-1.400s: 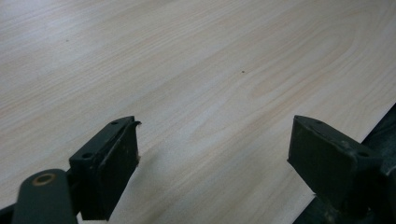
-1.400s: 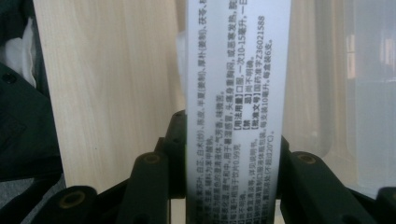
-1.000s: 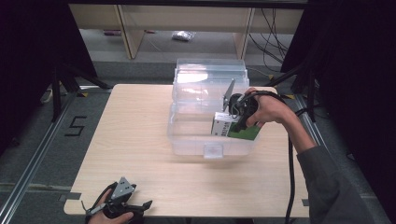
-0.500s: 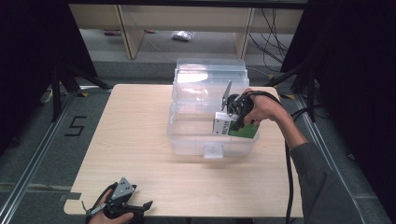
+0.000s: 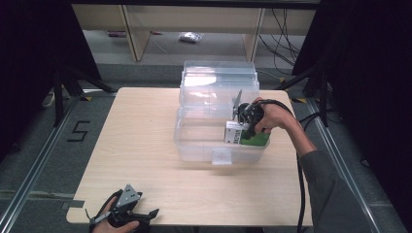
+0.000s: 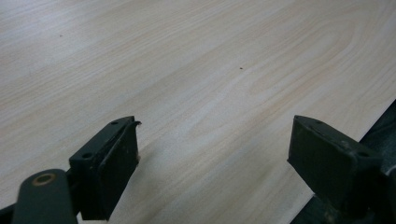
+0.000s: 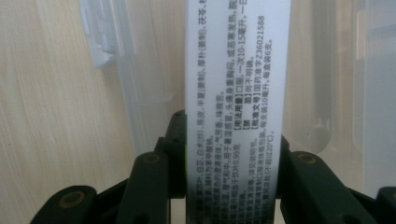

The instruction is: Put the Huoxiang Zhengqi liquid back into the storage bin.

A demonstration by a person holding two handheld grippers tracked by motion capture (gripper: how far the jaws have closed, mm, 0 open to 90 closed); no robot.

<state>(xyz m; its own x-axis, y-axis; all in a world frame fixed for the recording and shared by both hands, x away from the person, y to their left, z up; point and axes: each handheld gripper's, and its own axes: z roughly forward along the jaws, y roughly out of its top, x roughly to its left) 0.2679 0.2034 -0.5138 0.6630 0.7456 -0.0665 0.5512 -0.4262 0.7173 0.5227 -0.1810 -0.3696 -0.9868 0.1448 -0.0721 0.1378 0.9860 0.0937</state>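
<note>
A clear plastic bin (image 5: 194,141) with its lid swung open behind it stands on the wooden table (image 5: 131,145). My right gripper (image 5: 243,131) reaches down into the bin's right end, shut on a white and green box (image 5: 248,138). In the right gripper view the box's white side (image 7: 238,93), covered in small printed text, stands clamped between both jaws with the bin's clear walls (image 7: 130,93) around it. My left gripper (image 5: 148,213) rests at the table's front left edge. In its own view my left gripper (image 6: 215,154) stands open over bare wood.
The bin's raised lid (image 5: 218,82) stands behind it at the table's back. Wooden shelving (image 5: 131,24) and a small wrapped object (image 5: 190,36) lie on the floor beyond. Dark stands and cables flank the table on both sides.
My right gripper has sunk lower into the bin with the box in it. The left gripper has stayed put.
</note>
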